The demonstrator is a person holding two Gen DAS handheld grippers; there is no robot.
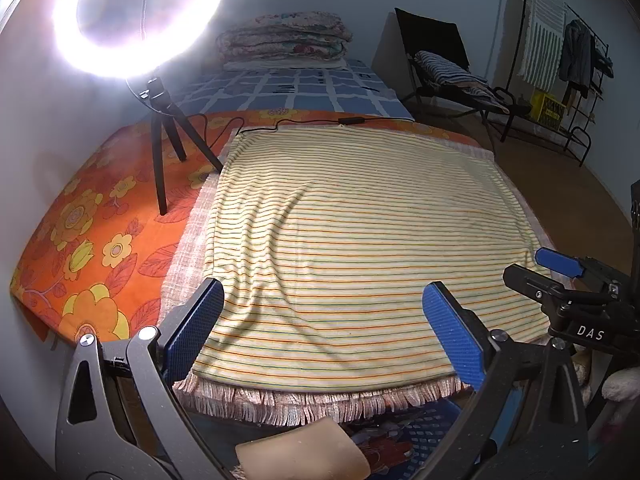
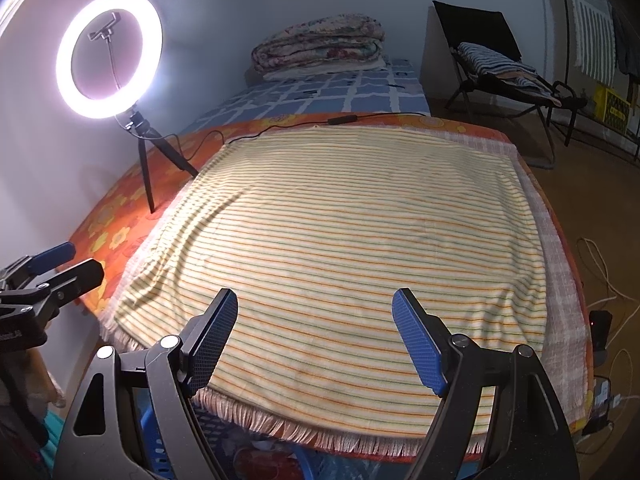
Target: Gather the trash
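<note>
No trash shows anywhere on the bed [image 2: 416,118]; where it lies cannot be told from either view. Below the bed's near edge a blue basket [image 1: 424,436] is mostly hidden by the fringe [image 1: 320,404] of a pinkish cloth and by the tool bodies, and its contents read only as a tan bundle [image 1: 300,456] and red-patterned scraps. The left tool [image 1: 324,328] and right tool [image 2: 316,338] both stand wide open with nothing between their blue pads, hanging over the near edge of a striped towel [image 2: 340,240] that covers most of the bed. Each tool is cut off at the frame edge in the other's view. A ring light [image 2: 109,55] on a tripod [image 2: 148,152] stands at the bed's far left corner on an orange floral sheet [image 1: 92,232]; in the left view its glare washes out the wall behind. Its cable [image 2: 280,128] runs along the towel's far edge. Folded quilts [image 2: 320,46] sit at the bed's far end. A chair [image 2: 504,68] with striped cloth and a clothes rack [image 1: 568,52] stand right of the bed.
</note>
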